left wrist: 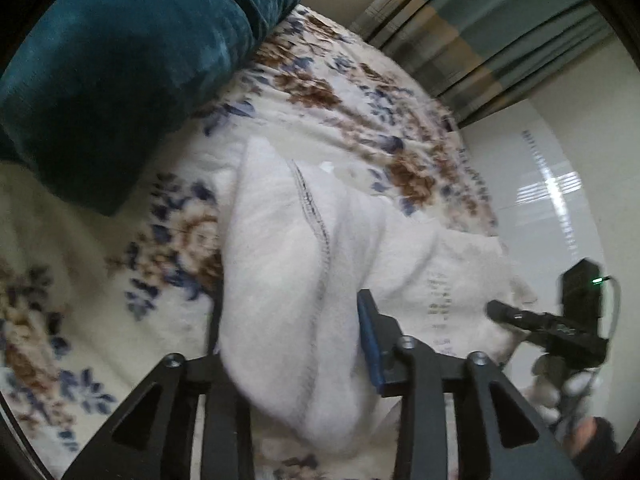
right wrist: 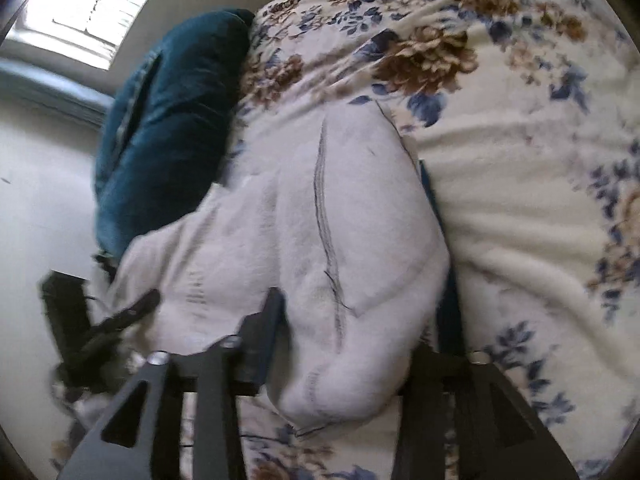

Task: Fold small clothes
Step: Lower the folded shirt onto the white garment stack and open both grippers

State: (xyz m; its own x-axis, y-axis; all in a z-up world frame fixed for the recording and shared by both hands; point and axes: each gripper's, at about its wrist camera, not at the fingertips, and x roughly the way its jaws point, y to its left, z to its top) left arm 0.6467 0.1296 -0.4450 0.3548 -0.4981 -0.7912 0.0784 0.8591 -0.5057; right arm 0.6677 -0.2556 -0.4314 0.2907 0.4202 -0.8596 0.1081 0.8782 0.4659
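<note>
A small white fleece garment [left wrist: 292,272] with a dark stitched seam lies bunched on the floral bedspread [left wrist: 80,280]. My left gripper [left wrist: 292,344] is shut on one thick fold of it, with cloth bulging between the fingers. My right gripper [right wrist: 356,312] is shut on another fold of the same garment [right wrist: 304,220]. The right gripper also shows at the right edge of the left wrist view [left wrist: 520,316], touching the garment's far side. The left gripper shows at the left of the right wrist view [right wrist: 120,320]. Both views are motion blurred.
A teal velvet cushion [left wrist: 132,60] rests on the bed just beyond the garment, also in the right wrist view [right wrist: 168,120]. Striped curtains [left wrist: 480,28] hang beyond the bed. A glossy white floor [left wrist: 552,208] lies past the bed edge.
</note>
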